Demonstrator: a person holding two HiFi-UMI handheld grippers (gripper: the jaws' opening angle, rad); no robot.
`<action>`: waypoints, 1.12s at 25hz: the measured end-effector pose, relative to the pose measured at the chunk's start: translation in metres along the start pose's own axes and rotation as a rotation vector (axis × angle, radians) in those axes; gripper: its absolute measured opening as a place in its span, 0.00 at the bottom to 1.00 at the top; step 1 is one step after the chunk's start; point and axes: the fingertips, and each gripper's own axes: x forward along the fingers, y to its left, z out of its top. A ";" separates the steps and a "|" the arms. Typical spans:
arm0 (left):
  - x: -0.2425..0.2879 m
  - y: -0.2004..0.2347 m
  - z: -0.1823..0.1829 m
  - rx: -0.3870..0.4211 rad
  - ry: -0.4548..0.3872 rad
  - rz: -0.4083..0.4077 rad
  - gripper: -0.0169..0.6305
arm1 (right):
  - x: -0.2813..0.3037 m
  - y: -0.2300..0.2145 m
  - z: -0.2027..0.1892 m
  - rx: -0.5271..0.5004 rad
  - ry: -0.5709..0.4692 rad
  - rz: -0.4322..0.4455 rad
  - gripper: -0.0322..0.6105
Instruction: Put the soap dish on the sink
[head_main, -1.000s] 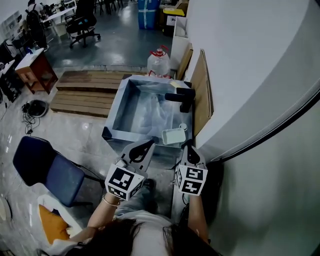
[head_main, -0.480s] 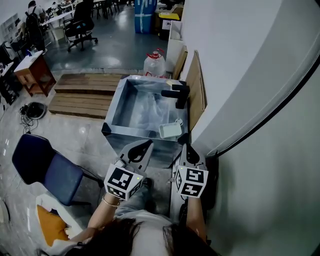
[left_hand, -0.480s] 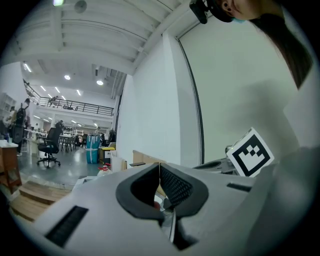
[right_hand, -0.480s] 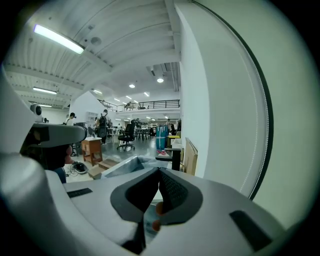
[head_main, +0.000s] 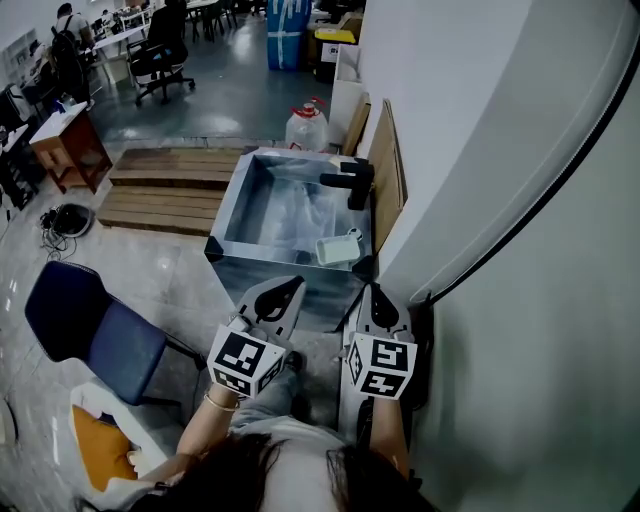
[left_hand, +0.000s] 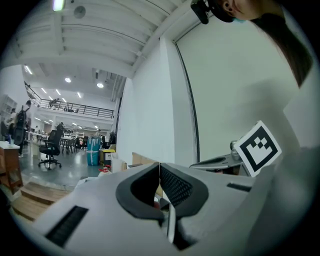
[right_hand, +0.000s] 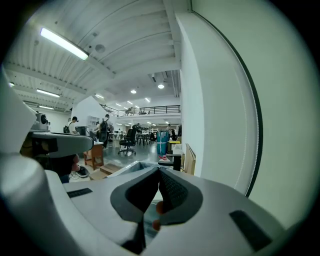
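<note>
Item: white rectangular soap dish (head_main: 338, 250), seemingly resting on grey metal sink (head_main: 262, 263) corner; placement judged complete. Left gripper (head_main: 288, 288), right gripper (head_main: 372, 292): jaws together, empty. Next: none needed.

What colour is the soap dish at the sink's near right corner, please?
White. The soap dish shows best in the head view.

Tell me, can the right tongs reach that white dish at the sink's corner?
Probably yes. The soap dish lies just ahead of the right tongs at the near corner of the sink, with nothing between them. The tongs are shut, so they would have to open first.
</note>
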 end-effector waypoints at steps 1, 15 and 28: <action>-0.002 -0.001 0.000 0.001 -0.001 0.003 0.04 | -0.003 0.001 0.001 0.000 -0.005 0.000 0.09; -0.019 -0.021 0.007 0.018 -0.003 0.006 0.04 | -0.036 0.011 0.018 0.009 -0.065 0.015 0.09; -0.027 -0.017 0.006 0.024 0.012 0.009 0.04 | -0.045 0.020 0.022 0.011 -0.069 0.018 0.09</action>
